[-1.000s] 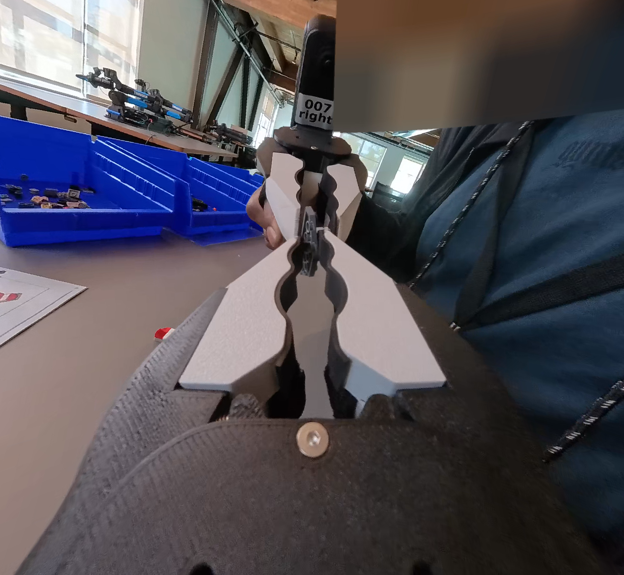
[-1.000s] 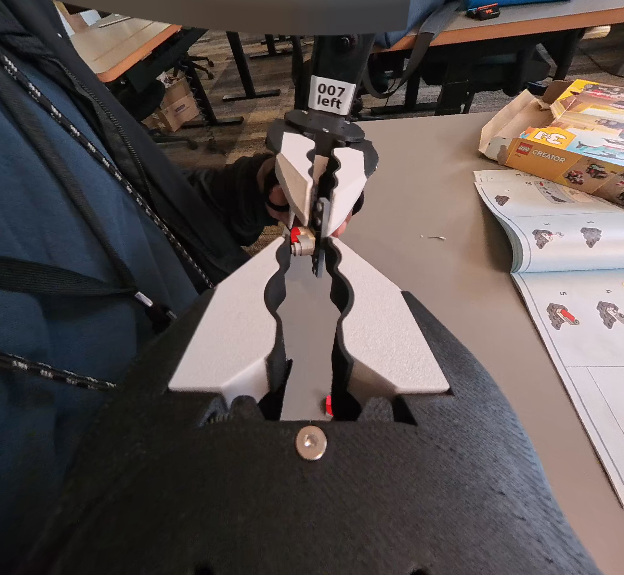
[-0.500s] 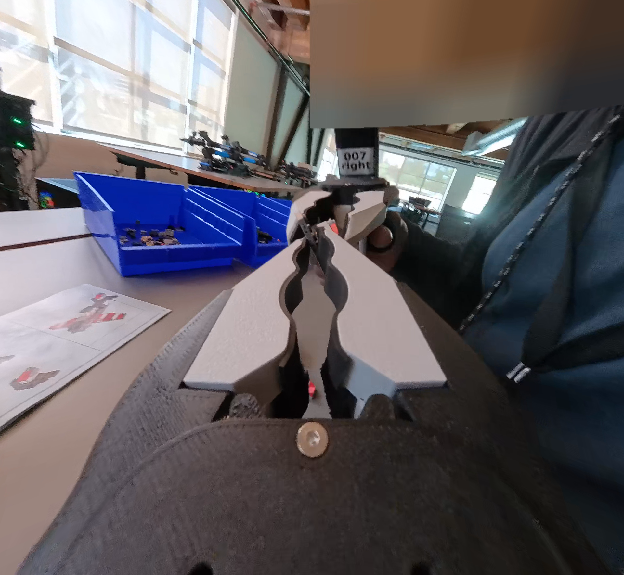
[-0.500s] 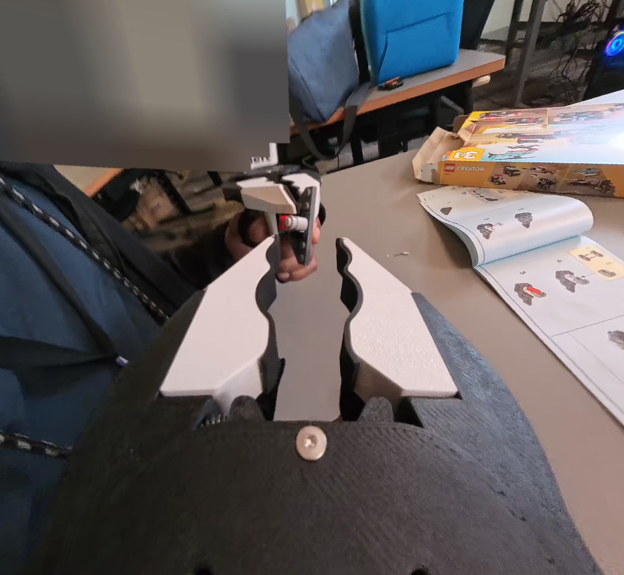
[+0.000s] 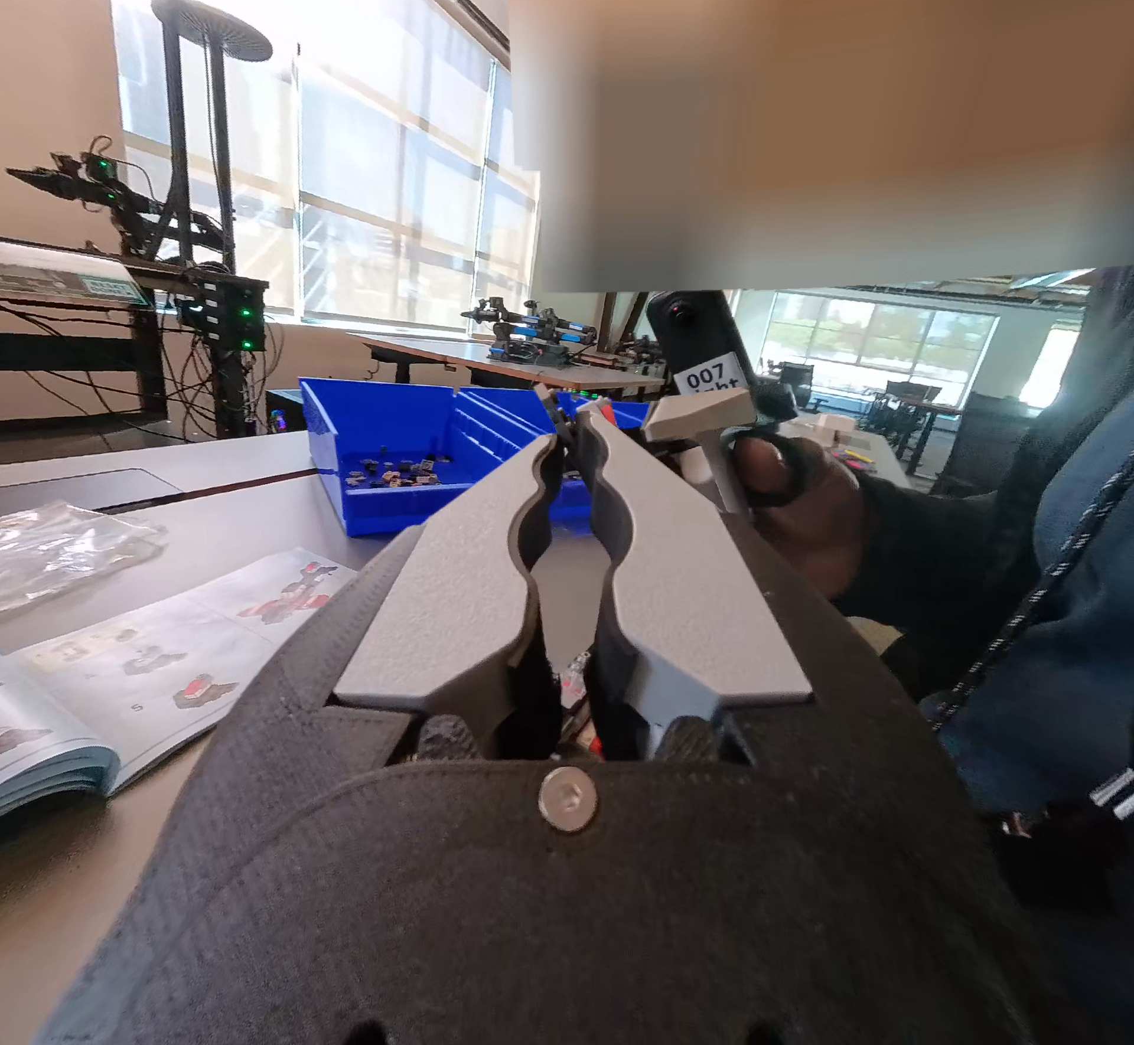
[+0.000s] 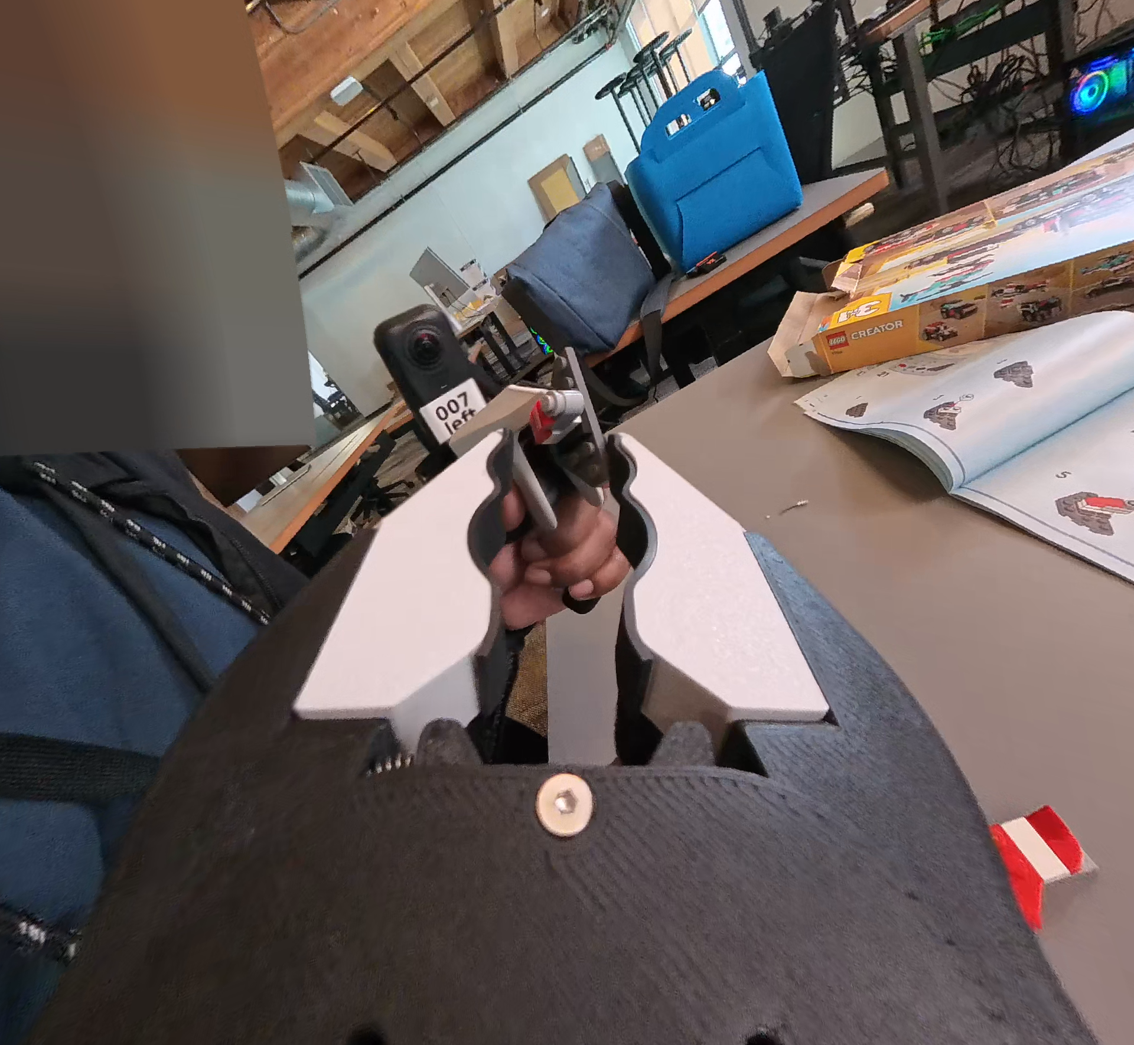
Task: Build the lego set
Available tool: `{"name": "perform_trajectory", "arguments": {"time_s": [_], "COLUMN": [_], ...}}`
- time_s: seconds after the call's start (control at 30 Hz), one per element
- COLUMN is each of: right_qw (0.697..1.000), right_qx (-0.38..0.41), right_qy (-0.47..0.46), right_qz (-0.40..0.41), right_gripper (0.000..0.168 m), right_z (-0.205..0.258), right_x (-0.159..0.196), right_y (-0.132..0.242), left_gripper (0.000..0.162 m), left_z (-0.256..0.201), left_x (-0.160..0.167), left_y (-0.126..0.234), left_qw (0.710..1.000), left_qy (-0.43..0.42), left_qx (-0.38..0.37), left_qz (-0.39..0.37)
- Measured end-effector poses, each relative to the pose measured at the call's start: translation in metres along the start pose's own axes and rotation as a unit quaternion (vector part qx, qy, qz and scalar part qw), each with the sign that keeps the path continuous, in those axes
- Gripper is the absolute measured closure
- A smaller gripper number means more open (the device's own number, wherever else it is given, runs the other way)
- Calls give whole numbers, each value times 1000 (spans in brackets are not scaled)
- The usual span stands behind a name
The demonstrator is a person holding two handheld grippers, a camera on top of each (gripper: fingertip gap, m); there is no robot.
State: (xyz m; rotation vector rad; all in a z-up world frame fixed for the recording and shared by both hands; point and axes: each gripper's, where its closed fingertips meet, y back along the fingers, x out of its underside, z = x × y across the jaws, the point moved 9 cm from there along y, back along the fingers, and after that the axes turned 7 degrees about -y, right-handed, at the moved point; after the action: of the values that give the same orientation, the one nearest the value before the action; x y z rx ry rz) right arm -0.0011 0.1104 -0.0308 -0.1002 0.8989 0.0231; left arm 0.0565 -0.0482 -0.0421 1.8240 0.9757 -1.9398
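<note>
My left gripper (image 5: 567, 433) is shut on a small lego assembly (image 5: 557, 420) of a dark plate with a red and grey part. From the right wrist view the assembly (image 6: 555, 411) sits just beyond my right gripper (image 6: 561, 446), which is open and empty, its fingertips on either side of it but apart. A hand (image 6: 552, 561) holds the left gripper there. In the left wrist view, one of the right gripper's fingers (image 5: 699, 417) shows just right of my left fingertips.
An open instruction booklet (image 6: 1012, 433) and the lego box (image 6: 982, 292) lie on the grey table at the right. A red and white brick (image 6: 1037, 850) lies near my right gripper's body. Blue bins (image 5: 393, 463) with small parts and a plastic bag (image 5: 55, 537) are at the left. Both grippers' tips are close together, under 4 cm apart.
My right gripper has opened and let go of the assembly. My left gripper keeps hold of it. Both grippers have swung and tilted upward.
</note>
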Motion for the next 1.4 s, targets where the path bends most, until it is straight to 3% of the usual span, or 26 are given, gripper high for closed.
{"name": "perform_trajectory", "arguments": {"time_s": [0.53,1.4], "right_qw": [999,993], "right_qx": [-13,-11], "right_qy": [36,121], "right_qz": [-20,-12], "right_gripper": [144,147], "right_z": [0,9], "right_x": [1,1], "right_y": [6,5], "left_gripper": [158,159], "left_z": [-16,-19], "left_x": [-2,-5], "left_y": [-8,-9], "left_qw": [996,998], "left_qy": [-86,-65], "left_qx": [-21,1], "left_qz": [27,7]}}
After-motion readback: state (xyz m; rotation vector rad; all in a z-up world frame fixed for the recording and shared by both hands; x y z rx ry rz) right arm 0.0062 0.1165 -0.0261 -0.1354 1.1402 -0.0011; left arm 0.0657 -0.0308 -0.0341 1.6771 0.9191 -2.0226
